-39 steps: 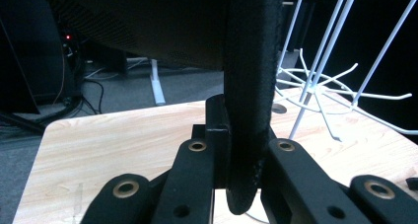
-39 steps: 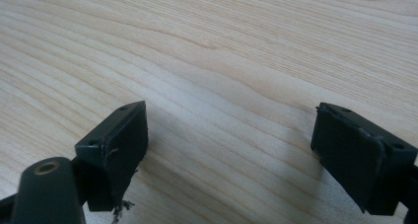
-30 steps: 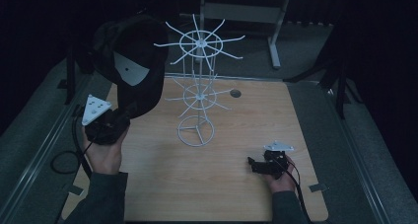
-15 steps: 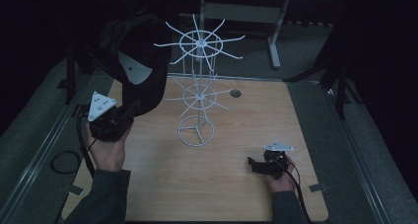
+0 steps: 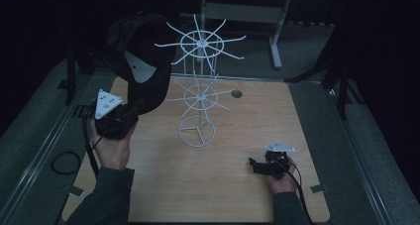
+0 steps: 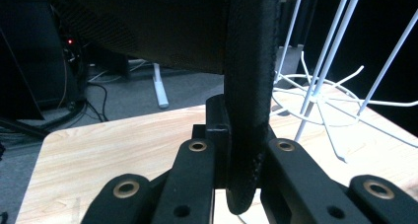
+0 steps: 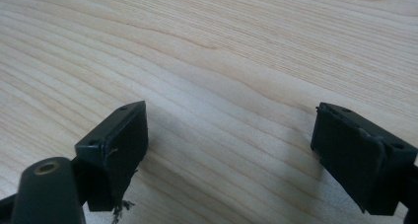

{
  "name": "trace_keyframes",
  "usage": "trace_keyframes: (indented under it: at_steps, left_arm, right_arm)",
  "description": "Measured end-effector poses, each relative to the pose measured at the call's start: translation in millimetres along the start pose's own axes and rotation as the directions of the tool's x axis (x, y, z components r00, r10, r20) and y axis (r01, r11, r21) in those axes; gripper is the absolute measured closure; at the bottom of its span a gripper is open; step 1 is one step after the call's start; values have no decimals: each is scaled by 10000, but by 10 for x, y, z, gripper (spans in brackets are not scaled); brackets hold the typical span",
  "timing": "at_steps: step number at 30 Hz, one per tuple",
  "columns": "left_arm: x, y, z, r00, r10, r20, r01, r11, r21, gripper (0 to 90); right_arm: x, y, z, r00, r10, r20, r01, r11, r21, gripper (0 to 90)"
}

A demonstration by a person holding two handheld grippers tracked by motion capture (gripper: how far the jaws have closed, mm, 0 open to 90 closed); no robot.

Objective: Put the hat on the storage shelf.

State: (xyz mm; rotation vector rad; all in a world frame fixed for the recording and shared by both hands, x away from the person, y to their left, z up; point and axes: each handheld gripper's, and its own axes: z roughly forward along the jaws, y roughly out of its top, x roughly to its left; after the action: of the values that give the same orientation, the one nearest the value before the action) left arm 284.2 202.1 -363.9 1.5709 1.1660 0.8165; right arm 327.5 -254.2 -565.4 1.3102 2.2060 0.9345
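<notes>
Upper left: black cap (image 5: 141,61) upright in clamped left gripper (image 5: 115,120), beside white rack (image 5: 199,93); right gripper (image 5: 270,165) agape, empty, lower right tabletop (image 5: 233,195).

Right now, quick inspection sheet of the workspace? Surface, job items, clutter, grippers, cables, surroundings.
Surface: light wooden table, with a small round hole near the far edge.
Job's things: black cap held up at the left of the white wire rack; the rack stands on its ring base mid-table, no hats on its prongs.
Clutter: nothing seen.
Grippers: left gripper has its jaws shut on the cap's edge; right gripper has jaws open and nothing between them, low over the table's near right.
Cables: one trails from each gripper; the left cable loops beside the table.
Surroundings: dark room, grey carpet, table leg behind.
</notes>
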Motion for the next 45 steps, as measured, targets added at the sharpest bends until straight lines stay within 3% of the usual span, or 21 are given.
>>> trace_keyframes:
  at_steps: [13,24,34,41,45]
  left_arm:
    - [-60,13,-1,9981,587,-209,-587,9983,-1,867]
    - [-9,-6,-10,9905,1352,-266,-1352,9908,27,867]
    - [38,-78,17,9877,1547,205,-1549,9879,79,867]
    - [20,-123,29,9825,1805,455,-1805,9836,-42,867]
    - [40,-158,44,9836,1637,757,-1644,9864,29,867]
  right_arm:
    - [0,0,0,10000,4,-4,-4,10000,-2,140]
    - [0,0,0,10000,-4,1,4,10000,4,139]
    - [0,0,0,10000,4,-2,-4,10000,2,139]
    - [1,0,0,10000,9,-2,-9,10000,-2,139]
    - [1,0,0,10000,18,-3,-18,10000,0,139]
